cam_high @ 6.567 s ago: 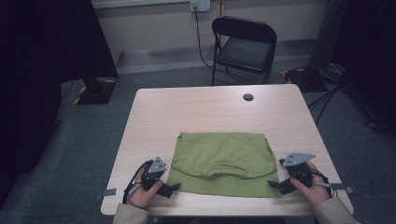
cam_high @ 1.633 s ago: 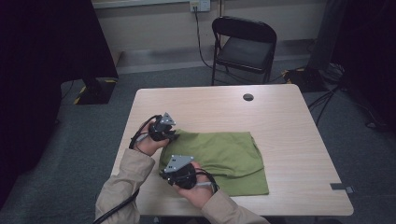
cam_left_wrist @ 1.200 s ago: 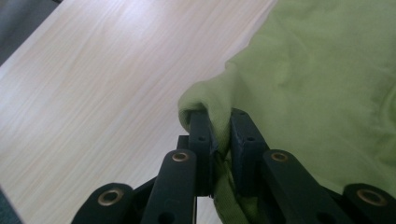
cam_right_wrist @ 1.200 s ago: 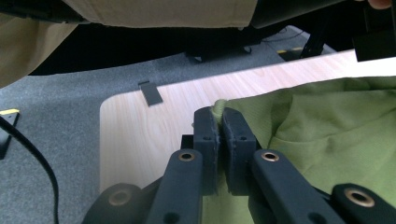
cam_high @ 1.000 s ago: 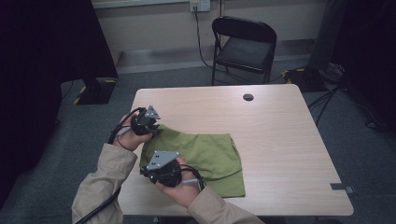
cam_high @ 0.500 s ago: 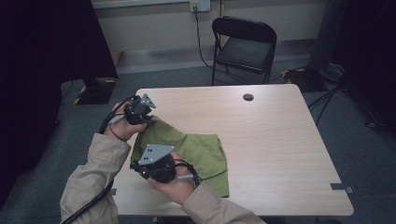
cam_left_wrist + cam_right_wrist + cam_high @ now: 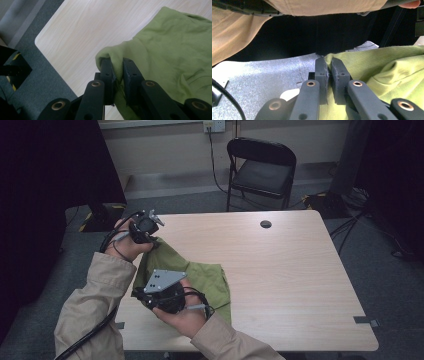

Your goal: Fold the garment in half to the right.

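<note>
left gripper view: left claw (image 7: 117, 71) is clamping green cloth (image 7: 175, 57) over worktop (image 7: 82, 32)
right claw (image 7: 329, 70): is pinching cloth edge

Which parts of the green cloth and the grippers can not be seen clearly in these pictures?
- High view: right gripper jaws, hidden under its grey plate and the hand.
- High view: left gripper jaws, too small to read.
- Left gripper view: cloth, cut off by the right edge.
- Right gripper view: cloth edge past the jaws, against dark background.
</note>
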Demonstrator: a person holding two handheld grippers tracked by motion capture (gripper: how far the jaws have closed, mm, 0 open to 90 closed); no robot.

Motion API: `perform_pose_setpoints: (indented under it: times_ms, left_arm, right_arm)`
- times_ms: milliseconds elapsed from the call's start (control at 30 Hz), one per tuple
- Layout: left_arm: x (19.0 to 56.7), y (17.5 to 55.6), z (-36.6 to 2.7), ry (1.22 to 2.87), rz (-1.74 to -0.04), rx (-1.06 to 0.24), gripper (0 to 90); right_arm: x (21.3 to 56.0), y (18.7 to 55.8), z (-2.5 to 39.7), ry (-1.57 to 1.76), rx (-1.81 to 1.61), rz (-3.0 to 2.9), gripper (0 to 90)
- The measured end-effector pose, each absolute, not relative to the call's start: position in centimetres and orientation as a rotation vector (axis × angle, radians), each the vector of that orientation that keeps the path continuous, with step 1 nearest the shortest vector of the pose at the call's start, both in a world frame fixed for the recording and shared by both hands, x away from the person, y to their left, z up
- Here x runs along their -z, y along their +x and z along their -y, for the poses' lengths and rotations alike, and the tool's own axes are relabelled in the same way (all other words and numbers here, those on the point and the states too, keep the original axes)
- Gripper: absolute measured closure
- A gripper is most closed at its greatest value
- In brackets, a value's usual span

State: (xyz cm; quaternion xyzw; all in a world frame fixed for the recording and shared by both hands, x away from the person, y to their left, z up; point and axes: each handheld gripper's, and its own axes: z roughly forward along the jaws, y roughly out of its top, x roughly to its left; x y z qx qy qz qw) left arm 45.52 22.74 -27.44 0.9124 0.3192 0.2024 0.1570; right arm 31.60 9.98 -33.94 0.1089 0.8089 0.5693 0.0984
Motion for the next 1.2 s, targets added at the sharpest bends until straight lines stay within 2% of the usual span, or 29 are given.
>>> perform_pose_setpoints:
  times_ms: [400,1200]
  left_arm:
    - [27.7,46.1,-21.4,2.636,-0.979,-0.549,80.3]
    - [29.6,48.2,-16.0,2.702,-1.003,-0.465,77.3]
  right_arm:
    - [34.1,31.6,-9.6,0.33,-1.688,-2.387,85.1]
    - [35.4,32.7,-5.2,0.433,-1.68,-2.377,84.5]
